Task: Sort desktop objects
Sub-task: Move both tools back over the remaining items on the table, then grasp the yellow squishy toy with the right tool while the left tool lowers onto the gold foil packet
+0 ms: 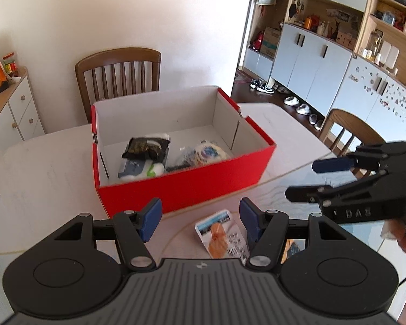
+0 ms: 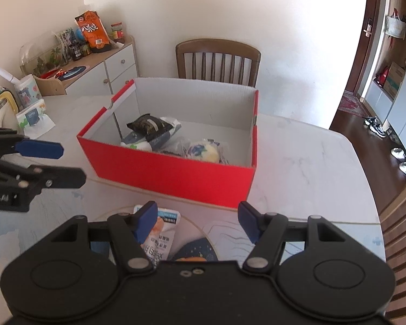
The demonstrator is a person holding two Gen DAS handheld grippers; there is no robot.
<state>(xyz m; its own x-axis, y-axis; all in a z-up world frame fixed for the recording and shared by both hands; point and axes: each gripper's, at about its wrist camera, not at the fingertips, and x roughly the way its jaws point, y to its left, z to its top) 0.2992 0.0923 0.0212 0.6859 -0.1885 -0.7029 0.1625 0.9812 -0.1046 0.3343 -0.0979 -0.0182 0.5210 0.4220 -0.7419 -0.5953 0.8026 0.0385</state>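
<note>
Left tool (image 1: pixel 200 218): blue-padded fingers spread wide apart, nothing between them, held level and pointing forward. Right tool (image 2: pixel 197 220): likewise spread wide and empty, alongside the left at similar height; a bare hand (image 1: pixel 404 234) grips its body.

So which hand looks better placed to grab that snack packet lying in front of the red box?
Probably the left gripper: the snack packet lies nearly between its open fingers. For the right gripper, it sits off behind one finger.

Matt red cardboard box (image 1: pixel 186 187), glossy marble-look table (image 2: pixel 305 168)
</note>
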